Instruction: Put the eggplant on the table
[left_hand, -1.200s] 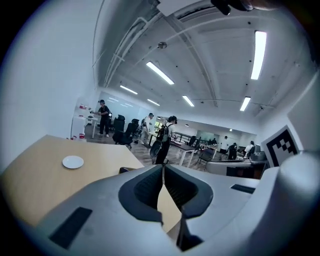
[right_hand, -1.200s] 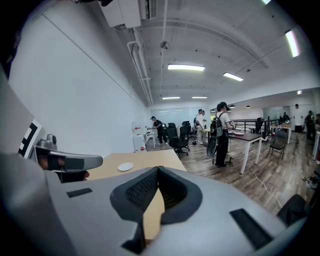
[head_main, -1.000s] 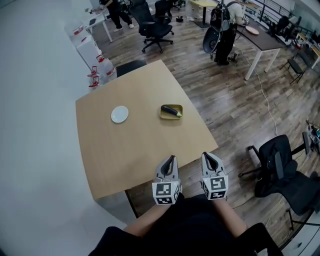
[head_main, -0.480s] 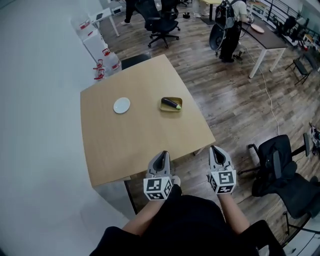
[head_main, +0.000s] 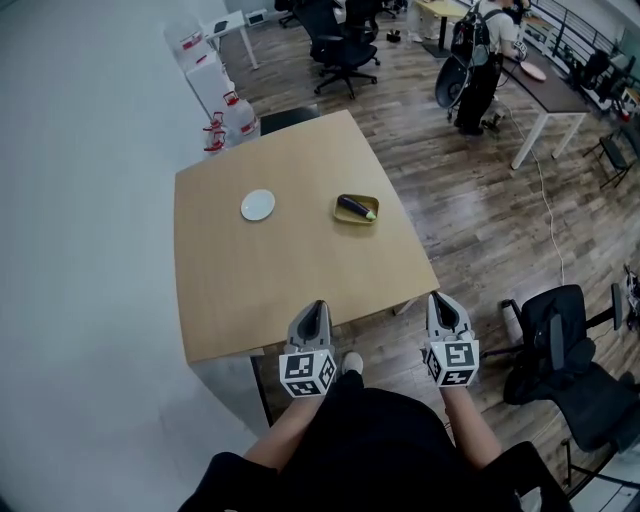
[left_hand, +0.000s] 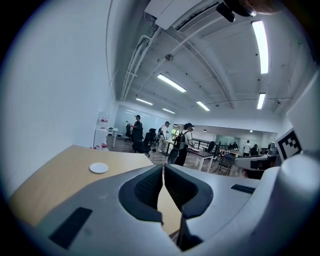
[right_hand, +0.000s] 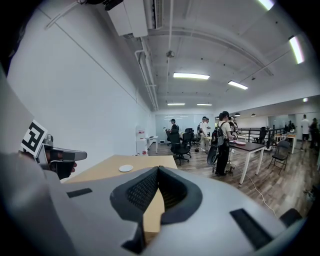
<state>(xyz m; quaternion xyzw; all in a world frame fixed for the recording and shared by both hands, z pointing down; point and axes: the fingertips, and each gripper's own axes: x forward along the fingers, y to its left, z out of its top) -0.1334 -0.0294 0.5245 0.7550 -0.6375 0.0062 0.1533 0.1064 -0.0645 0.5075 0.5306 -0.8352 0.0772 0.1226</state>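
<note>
A dark purple eggplant (head_main: 356, 207) with a green stem lies in a small yellow dish (head_main: 357, 210) on the right half of the wooden table (head_main: 290, 260). A white plate (head_main: 258, 205) sits to its left, also seen as the white plate (left_hand: 98, 168) and the white plate (right_hand: 126, 168). My left gripper (head_main: 316, 307) hangs at the table's near edge, jaws shut on nothing. My right gripper (head_main: 445, 301) is off the table's near right corner, over the floor, also shut and empty. Both are far from the eggplant.
A white wall runs along the left. Water jugs (head_main: 222, 125) and a dark chair (head_main: 285, 118) stand behind the table. A black office chair (head_main: 560, 340) is at the right. A person with a backpack (head_main: 480, 50) stands by a far desk (head_main: 550, 95).
Both grippers have drawn back toward the table's near edge and spread apart, the left one drifting left. The table and dish now sit further up and right in the head view.
</note>
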